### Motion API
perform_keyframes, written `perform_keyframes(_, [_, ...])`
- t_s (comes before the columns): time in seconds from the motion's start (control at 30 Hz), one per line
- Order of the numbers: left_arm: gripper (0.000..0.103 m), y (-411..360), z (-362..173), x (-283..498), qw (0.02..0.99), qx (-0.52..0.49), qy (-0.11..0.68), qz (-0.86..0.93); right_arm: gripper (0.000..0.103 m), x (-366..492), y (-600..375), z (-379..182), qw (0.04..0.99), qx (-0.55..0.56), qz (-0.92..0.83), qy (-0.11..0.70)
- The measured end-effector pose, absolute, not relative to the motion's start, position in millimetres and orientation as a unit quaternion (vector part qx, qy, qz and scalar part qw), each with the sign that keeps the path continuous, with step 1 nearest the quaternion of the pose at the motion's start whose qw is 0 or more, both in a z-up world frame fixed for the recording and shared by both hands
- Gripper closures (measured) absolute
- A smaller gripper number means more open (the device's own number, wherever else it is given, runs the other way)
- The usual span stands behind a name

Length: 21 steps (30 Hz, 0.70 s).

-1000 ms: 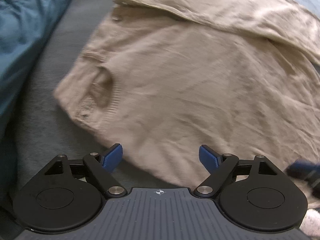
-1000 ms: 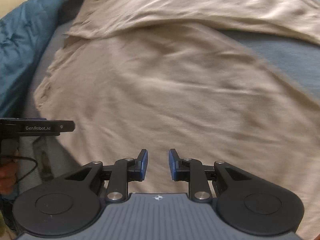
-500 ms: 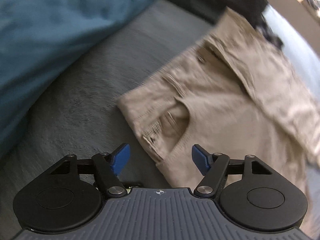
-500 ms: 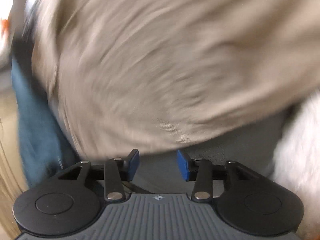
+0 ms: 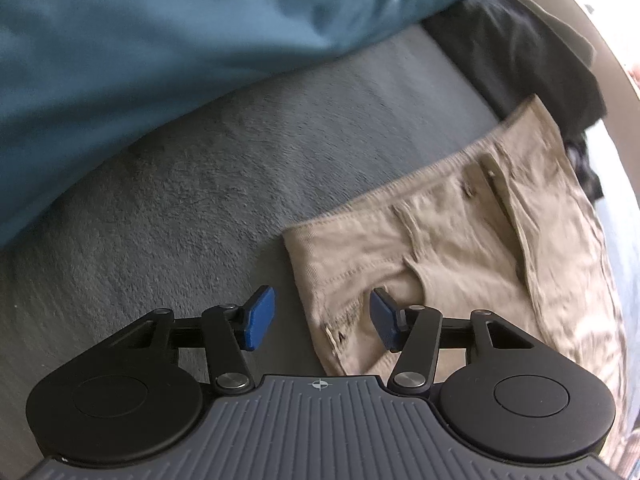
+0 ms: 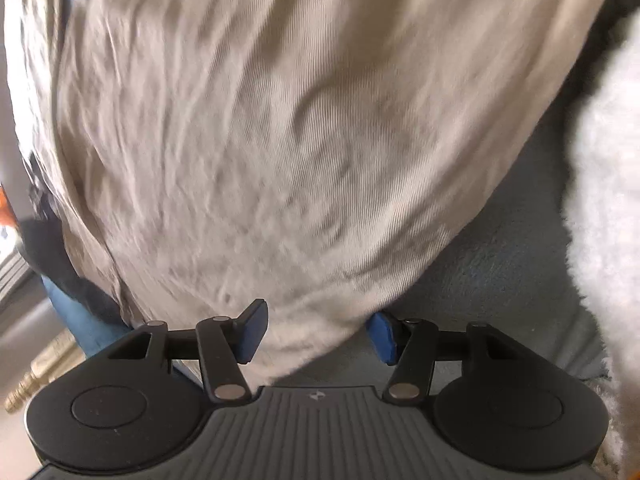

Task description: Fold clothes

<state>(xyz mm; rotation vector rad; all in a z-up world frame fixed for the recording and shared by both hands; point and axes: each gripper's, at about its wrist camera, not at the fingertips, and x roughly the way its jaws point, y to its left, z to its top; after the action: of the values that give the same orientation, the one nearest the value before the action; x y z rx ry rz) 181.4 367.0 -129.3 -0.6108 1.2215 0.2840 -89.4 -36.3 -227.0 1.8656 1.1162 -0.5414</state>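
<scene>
- We see the left claw (image 5: 318,322) pointing steeply down over the waistband corner of the beige trousers (image 5: 460,248); its jaws are closing, the corner lies between the blue pads (image 5: 258,318), and neither pad presses the cloth.
- Our right claw (image 6: 316,334) tilts down at the trousers' (image 6: 280,120) near rounded edge; its jaws are opening, cloth lies between them, and the pads do not pinch it.
- The trousers lie spread on a grey blanket (image 5: 200,184), which shows to the left of the waistband in the left view and to the right of the cloth edge in the right view.
- Compared with a second ago, the left claw has shifted from the broad middle of the trousers to the waistband corner, and its jaws stand narrower.
- The right claw's view has rolled round since then, and its jaws stand wider.
- We count two claws, one pair of trousers, one blue quilt (image 5: 160,40) beyond the waistband, one dark garment (image 5: 532,60) by it, and one white fluffy thing (image 6: 604,160).
</scene>
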Motion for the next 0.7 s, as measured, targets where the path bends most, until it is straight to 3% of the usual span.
perform_keyframes(0.1, [0.050, 364.0, -137.5, 189.0, 0.762, -0.281, 0.570, 0.125, 0.053, -91.6, -37.2, -227.8, 0.437, 0.752, -0.225, 0.440])
perform_keyframes(0.23, [0.059, 357.9, -149.9, 195.9, 0.750, -0.283, 0.584, 0.127, 0.061, -96.9, -37.1, -225.9, 0.439, 0.752, -0.231, 0.435])
perform_keyframes(0.4, [0.065, 351.6, -159.3, 197.6, 0.744, -0.281, 0.591, 0.139, 0.062, -107.7, -44.2, -226.9, 0.422, 0.766, -0.240, 0.420])
perform_keyframes(0.63, [0.082, 340.6, -160.1, 205.8, 0.751, -0.247, 0.598, 0.134, 0.062, -111.6, -64.8, -227.7, 0.431, 0.776, -0.252, 0.387])
perform_keyframes(0.67, [0.085, 338.6, -159.3, 206.0, 0.753, -0.242, 0.597, 0.132, 0.065, -109.0, -67.7, -224.0, 0.446, 0.767, -0.249, 0.388])
perform_keyframes(0.7, [0.086, 336.5, -157.8, 205.7, 0.757, -0.234, 0.596, 0.132, 0.076, -105.4, -69.7, -220.2, 0.461, 0.758, -0.248, 0.390])
